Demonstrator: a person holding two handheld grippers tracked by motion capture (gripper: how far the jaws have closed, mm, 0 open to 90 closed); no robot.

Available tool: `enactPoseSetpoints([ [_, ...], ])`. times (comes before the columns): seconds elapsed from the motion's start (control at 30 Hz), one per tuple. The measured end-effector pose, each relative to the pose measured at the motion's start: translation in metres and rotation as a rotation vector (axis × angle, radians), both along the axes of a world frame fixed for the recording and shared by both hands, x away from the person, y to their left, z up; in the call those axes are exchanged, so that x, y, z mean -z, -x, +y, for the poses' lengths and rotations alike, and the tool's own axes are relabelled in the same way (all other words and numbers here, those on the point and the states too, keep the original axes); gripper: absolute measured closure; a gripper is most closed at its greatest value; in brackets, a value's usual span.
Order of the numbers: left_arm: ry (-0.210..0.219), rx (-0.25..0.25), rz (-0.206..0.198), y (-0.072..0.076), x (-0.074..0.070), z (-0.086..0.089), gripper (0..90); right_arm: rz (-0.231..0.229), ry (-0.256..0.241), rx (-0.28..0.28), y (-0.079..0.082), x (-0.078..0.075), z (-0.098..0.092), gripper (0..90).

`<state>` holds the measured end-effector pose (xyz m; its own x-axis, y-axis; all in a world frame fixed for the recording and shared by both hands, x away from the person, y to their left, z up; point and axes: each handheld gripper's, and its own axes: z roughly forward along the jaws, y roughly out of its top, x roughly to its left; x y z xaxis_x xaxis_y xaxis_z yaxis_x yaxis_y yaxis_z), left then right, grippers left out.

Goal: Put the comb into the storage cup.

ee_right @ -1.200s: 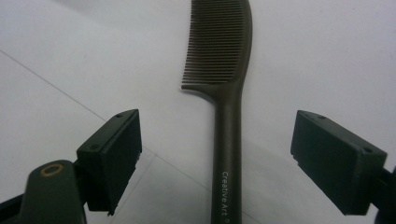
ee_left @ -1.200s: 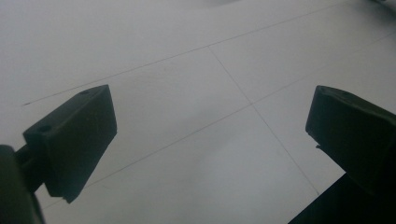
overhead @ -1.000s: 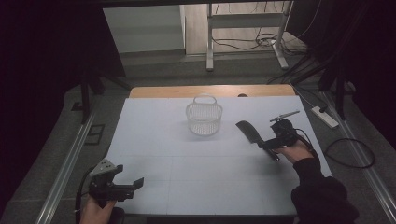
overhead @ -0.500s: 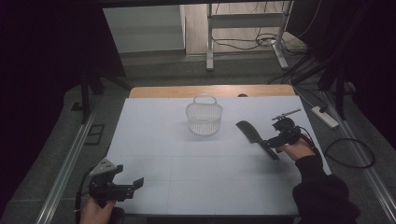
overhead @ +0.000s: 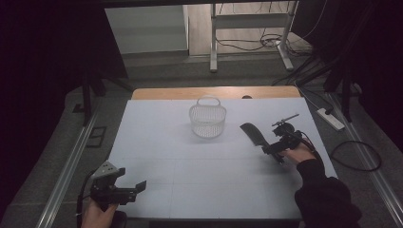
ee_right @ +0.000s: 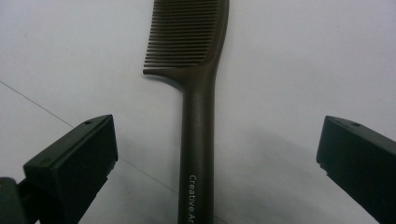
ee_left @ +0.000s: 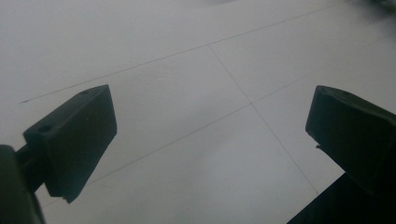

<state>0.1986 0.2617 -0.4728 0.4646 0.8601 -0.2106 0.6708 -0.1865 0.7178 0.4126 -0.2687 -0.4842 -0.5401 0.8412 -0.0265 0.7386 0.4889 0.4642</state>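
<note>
Two grippers: both with jaws spread wide.
Right gripper (overhead: 267, 148): straddling the comb (ee_right: 196, 116) handle, right of the basket (overhead: 207, 119).
Left gripper (overhead: 138, 187): grasping nothing, well nearer than the basket.

One dark brown plastic comb with a long handle (overhead: 252, 134) lies on the white table cover (overhead: 190, 166); one white wire basket with a looped handle (overhead: 207, 120) stands on the same sheet; two black two-jaw handheld grippers are at work, the left gripper (overhead: 138, 186) and the right gripper (overhead: 264, 148); two hands hold them, one apiece; one white power strip (overhead: 329, 118) rests on the floor beside the table.
</note>
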Motion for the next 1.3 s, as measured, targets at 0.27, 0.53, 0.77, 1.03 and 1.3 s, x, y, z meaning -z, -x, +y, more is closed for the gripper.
enactPoseSetpoints([
  [0.27,0.000,-0.001,0.001,0.000,0.000,0.000,2.6,0.014,0.023,-0.019,-0.002,0.011,0.004,0.0],
  [0.53,0.001,-0.001,0.001,0.000,0.000,0.000,2.6,0.062,0.055,-0.030,-0.003,0.026,0.008,0.0],
  [0.77,0.000,-0.001,0.002,0.000,0.000,0.000,2.6,0.057,0.060,-0.022,-0.002,0.027,0.008,0.0],
  [1.03,-0.002,0.000,0.003,0.000,0.000,-0.001,2.7,0.085,0.077,-0.002,-0.004,0.025,0.011,0.6],
  [1.3,-0.007,0.006,0.005,-0.001,0.000,-0.001,2.7,0.083,0.074,-0.043,-0.001,0.015,0.016,31.1],
])
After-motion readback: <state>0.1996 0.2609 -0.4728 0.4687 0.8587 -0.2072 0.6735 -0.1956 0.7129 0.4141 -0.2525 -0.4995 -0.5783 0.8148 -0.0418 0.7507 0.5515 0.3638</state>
